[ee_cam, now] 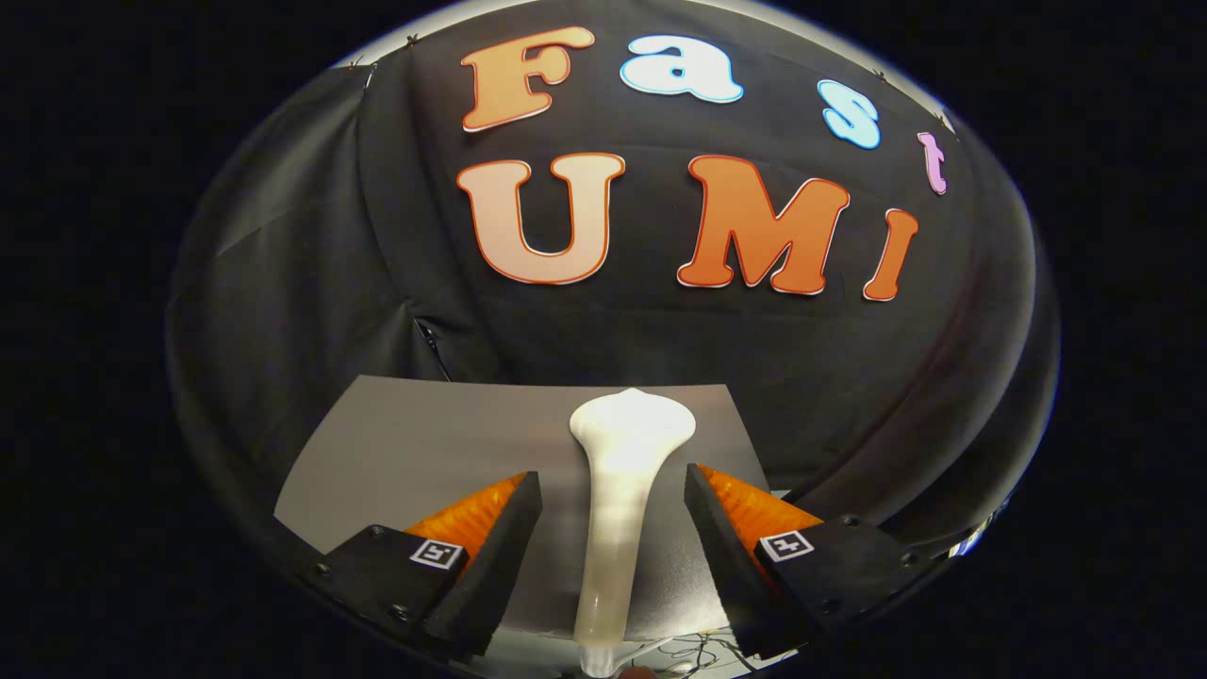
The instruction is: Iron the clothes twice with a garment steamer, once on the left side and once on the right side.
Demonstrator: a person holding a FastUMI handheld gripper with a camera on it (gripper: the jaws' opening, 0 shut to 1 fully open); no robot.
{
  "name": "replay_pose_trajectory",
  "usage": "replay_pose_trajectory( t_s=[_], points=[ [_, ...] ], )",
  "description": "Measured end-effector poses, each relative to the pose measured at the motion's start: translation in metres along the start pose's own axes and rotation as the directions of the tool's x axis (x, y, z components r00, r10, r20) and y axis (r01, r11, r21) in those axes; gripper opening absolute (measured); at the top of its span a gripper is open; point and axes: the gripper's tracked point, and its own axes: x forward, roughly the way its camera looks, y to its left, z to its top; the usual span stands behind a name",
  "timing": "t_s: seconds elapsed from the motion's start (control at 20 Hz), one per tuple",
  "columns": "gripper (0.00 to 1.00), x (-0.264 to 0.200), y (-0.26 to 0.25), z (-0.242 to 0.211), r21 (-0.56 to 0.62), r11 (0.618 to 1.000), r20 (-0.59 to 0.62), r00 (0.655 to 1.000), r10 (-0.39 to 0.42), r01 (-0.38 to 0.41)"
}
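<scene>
A white garment steamer stands between my fingers, with its narrow handle running down between them and its wider head just beyond the tips. My gripper is open. A gap shows on each side of the handle, so neither finger touches it. Under and behind the steamer lies a flat grey surface; I cannot tell whether it is cloth or a board.
The booth's black cloth wall hangs close behind the grey surface and wraps round both sides. A thin dark cable hangs at the wall's left fold. Some loose wires lie below the steamer's base, near the right finger.
</scene>
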Motion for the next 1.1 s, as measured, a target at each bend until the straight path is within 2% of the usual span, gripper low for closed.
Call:
replay_pose_trajectory(
  t_s=[0.35,0.55,0.7,0.95,1.0,1.1],
  points=[
    [0.98,0.045,-0.006,-0.018,0.047,0.999,-0.131,0.991,0.001,0.005],
    [0.98,0.06,-0.008,-0.024,0.014,1.0,-0.174,0.985,-0.02,0.023],
    [0.86,0.067,-0.01,-0.033,0.006,0.999,-0.222,0.975,-0.029,0.032],
    [0.8,0.075,-0.013,-0.041,0.016,0.999,-0.261,0.965,-0.034,0.04],
    [0.74,0.077,-0.013,-0.042,0.019,0.999,-0.265,0.964,-0.032,0.038],
    [0.71,0.074,-0.013,-0.041,0.026,0.999,-0.266,0.964,-0.023,0.031]
  ],
)
